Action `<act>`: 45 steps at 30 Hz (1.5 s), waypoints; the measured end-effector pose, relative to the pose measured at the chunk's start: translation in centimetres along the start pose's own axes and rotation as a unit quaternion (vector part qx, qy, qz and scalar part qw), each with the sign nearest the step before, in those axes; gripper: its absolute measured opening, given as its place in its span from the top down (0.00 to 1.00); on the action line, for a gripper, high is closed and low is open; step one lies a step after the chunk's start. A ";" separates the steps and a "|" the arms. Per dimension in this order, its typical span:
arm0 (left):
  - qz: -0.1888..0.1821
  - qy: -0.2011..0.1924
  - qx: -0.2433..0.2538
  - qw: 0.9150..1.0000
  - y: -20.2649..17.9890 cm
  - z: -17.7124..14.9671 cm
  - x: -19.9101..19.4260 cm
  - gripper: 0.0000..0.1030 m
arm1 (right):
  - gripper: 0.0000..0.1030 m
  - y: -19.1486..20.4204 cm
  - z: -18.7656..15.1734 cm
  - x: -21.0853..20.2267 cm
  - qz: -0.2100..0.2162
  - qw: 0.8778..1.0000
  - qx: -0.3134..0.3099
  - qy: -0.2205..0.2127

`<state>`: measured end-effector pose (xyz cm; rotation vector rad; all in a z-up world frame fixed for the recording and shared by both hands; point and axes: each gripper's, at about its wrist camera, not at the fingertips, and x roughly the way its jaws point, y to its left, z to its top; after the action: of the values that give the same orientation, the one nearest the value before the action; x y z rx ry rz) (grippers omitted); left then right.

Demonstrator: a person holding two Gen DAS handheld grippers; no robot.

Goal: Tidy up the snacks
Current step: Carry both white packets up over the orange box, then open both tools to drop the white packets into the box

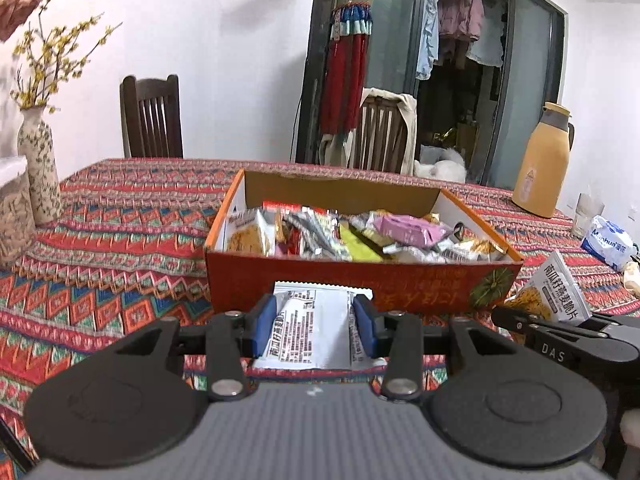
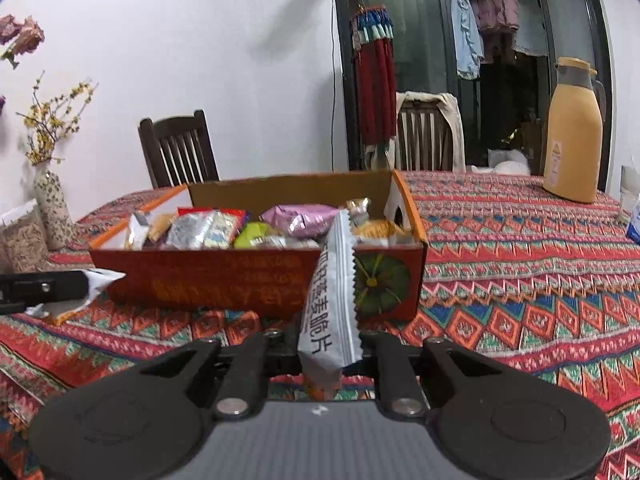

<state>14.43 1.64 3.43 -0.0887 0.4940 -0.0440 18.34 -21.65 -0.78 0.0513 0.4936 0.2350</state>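
Left gripper jaws narrow, blue pads pressing both sides of a flat white snack packet with black print, held just at 6 o'clock of the orange cardboard box with open top. Right gripper jaws closed on a second white snack packet with zigzag edge, standing upright before the box's front wall. Inside the box, many mixed snack packets: a pink foil bag, silver wrappers. Box resting on the bench under a red patterned woven cloth. At 2 o'clock, well apart, a tall yellow thermos jug; at 10 o'clock, a speckled ceramic vase with yellow flowers.
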 end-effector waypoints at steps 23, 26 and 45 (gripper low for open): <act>0.036 -0.039 -0.004 0.999 -0.5 9.0 7.1 0.58 | 0.86 1.8 10.7 5.4 -0.002 0.997 -0.025 -0.078; 0.045 -0.040 -0.016 0.998 -0.1 9.5 9.0 0.58 | 0.86 1.6 11.5 7.7 -0.003 0.997 -0.014 -0.078; 0.079 -0.067 -0.045 0.994 1.4 7.6 10.4 0.00 | 0.00 1.4 9.3 9.4 -0.015 0.997 0.004 -0.076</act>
<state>27.25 2.97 5.09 -0.1402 0.3679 0.1388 30.50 -17.99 3.23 0.0690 0.3427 0.1984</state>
